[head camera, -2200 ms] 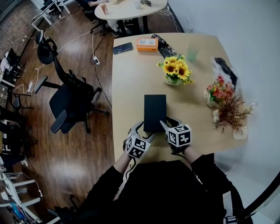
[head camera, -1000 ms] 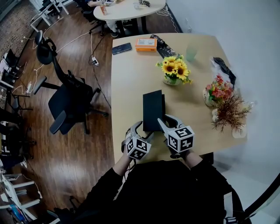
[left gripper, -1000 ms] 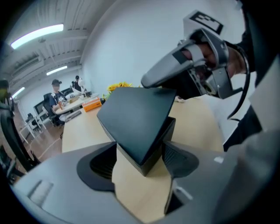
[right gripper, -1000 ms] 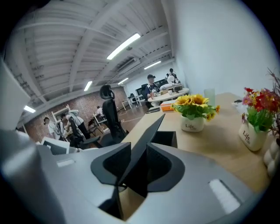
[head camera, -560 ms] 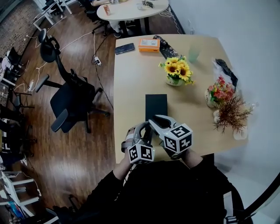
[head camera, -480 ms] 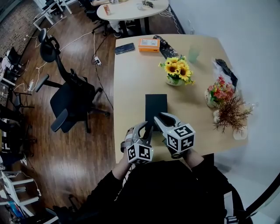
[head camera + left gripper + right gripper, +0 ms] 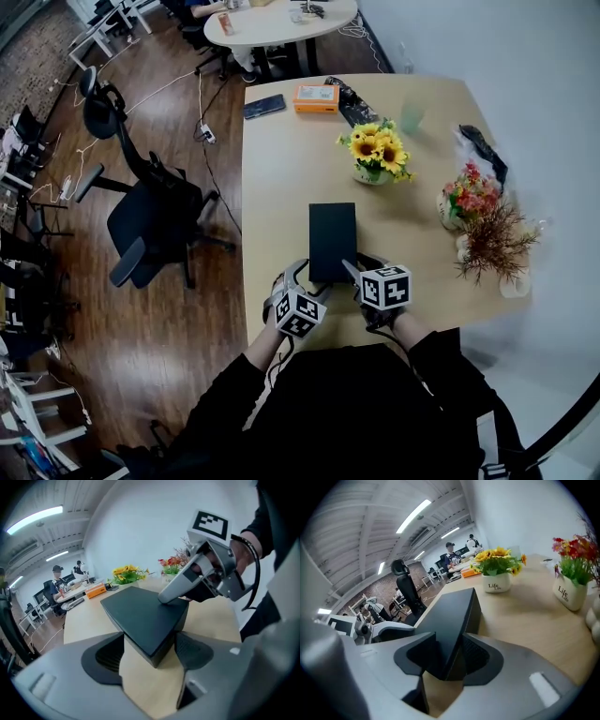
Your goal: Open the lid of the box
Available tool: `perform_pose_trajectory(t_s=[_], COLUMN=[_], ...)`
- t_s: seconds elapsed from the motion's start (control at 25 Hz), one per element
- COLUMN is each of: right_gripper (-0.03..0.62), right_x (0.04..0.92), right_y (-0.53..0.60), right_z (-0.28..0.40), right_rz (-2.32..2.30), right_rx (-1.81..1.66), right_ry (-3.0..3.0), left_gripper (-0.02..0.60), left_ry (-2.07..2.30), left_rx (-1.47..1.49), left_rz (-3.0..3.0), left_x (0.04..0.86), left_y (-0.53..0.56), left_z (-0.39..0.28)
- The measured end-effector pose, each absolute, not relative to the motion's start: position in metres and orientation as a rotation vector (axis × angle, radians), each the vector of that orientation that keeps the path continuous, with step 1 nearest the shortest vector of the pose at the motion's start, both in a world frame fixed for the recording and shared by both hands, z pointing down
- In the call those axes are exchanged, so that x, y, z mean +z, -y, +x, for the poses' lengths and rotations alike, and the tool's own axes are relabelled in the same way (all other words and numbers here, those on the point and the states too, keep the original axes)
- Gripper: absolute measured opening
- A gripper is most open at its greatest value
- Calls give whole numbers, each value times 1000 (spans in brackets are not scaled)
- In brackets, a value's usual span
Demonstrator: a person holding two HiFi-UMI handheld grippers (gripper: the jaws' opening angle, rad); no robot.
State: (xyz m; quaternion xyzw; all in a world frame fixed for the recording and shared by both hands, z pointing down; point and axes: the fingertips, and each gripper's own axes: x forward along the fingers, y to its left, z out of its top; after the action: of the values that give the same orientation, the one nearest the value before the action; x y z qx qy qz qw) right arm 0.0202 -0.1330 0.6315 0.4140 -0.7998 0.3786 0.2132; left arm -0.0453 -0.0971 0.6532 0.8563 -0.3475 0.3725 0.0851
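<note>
Wooden table is recorded with the black box flat near its front edge, lid on; left gripper and right gripper, jaws just opened wider, straddle its near corners unclamped, so the whole box might be pinched and dragged rather than the lid alone raised.

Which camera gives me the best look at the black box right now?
Head view: it shows the whole box from above, closed. The left gripper view shows its top and near corner; the right gripper view only one corner, close up.
</note>
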Motion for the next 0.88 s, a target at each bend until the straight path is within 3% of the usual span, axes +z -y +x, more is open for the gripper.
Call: perform_pose_trajectory(t_s=[0.68, 0.88], right_gripper=[172, 146], right_x=[617, 617], right_y=[128, 122], right_z=[9, 7], right_rz=[1065, 1003], right_rx=[528, 413], right_ry=[2206, 2179], left_gripper=[322, 320], left_ry=[1047, 1038], left_rx=[1117, 1158], left_rz=[2501, 2531], left_x=[653, 653], left_y=[96, 97], left_z=[-49, -44])
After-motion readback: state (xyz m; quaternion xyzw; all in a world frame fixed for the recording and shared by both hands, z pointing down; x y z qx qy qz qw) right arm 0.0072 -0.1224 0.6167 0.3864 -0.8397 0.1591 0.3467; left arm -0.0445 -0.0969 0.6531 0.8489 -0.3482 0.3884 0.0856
